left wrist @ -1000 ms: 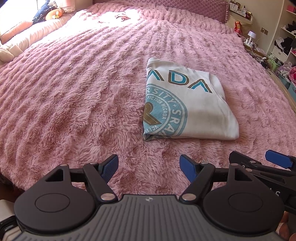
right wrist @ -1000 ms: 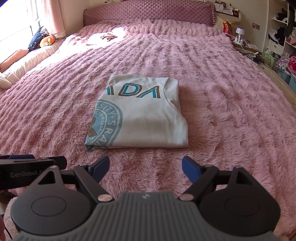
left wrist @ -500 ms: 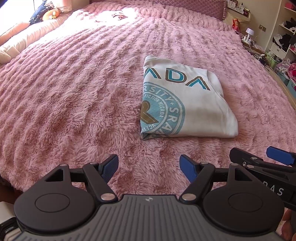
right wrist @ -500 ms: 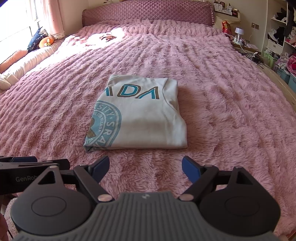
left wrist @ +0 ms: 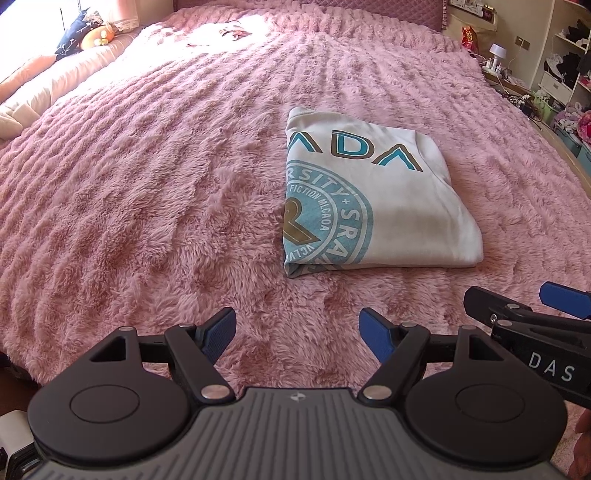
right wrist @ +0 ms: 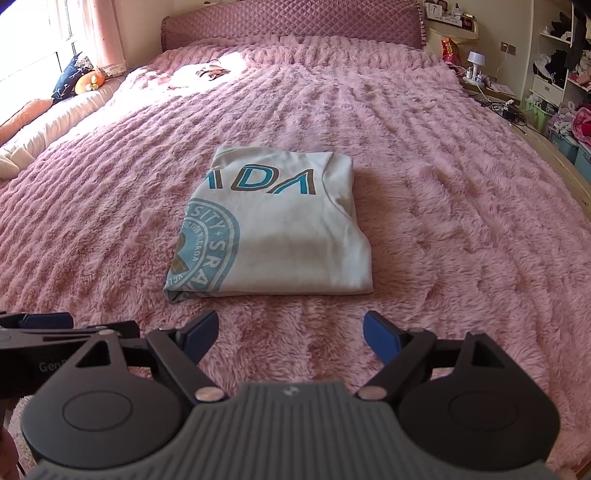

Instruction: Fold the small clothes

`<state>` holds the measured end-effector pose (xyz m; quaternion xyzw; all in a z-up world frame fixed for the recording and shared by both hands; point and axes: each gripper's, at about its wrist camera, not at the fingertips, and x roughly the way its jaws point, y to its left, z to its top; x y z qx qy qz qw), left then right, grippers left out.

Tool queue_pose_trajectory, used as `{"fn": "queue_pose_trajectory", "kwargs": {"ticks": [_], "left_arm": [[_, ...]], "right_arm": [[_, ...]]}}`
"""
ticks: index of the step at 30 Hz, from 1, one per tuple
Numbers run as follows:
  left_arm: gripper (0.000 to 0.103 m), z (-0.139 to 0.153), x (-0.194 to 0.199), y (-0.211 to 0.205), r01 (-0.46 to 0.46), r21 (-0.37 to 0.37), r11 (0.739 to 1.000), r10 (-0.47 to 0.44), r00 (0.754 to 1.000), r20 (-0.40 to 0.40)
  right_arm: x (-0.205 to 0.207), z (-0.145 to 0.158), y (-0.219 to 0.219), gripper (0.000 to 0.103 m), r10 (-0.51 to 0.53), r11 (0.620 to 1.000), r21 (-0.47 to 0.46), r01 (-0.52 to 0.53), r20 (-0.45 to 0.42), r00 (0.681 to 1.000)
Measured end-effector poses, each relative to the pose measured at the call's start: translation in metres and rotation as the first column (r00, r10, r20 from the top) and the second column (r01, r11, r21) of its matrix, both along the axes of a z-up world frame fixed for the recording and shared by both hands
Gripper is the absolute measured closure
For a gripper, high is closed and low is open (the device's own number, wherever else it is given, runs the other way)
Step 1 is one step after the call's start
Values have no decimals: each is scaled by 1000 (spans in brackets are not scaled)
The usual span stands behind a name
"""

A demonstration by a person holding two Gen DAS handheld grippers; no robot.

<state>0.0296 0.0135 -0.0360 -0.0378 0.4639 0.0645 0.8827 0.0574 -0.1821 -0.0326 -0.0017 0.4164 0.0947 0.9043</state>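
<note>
A white T-shirt [left wrist: 373,192] with teal lettering and a round teal badge lies folded into a neat rectangle on the pink fluffy bedspread [left wrist: 147,184]. It also shows in the right wrist view as the folded T-shirt [right wrist: 273,229]. My left gripper [left wrist: 297,332] hovers open over the blanket, short of the shirt's near left corner, with nothing between its blue pads. My right gripper [right wrist: 290,334] is open too, just in front of the shirt's near edge and apart from it. The right gripper [left wrist: 532,314] pokes in at the right of the left wrist view.
A quilted pink headboard [right wrist: 291,22] closes the far end of the bed. Pillows and a soft toy [right wrist: 86,83] lie along the left side by the window. A small garment [right wrist: 212,72] sits in the sun patch. Cluttered shelves and boxes [right wrist: 557,92] line the right wall.
Both grippers stay open and in place. The left wrist view has tilted slightly; the shirt has not moved.
</note>
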Motion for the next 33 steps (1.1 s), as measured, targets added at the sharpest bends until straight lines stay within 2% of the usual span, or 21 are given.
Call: {"fn": "queue_pose_trajectory", "kwargs": {"ticks": [19,23,31,33], "left_arm": [[10,-6,3,4,-15,-34,999,14,1000,-20],[7,-6,2,2,-10,-17,1000,10,1000,0],[8,-4,-2,-1,13,1,1000,-13,997,72],[8,-4,-1,-1,4,1,1000,-4,998,63]], "right_arm": [[4,-7,-1,22,-5,1000,-5,5,-16,1000],[4,-8,-2,22,-9,1000,-6,9,-18,1000],[6,-10,-4,22,-23,1000,-2,23,-21,999],[6,-11,-3,21,-24,1000,-6,24,-24,999]]}}
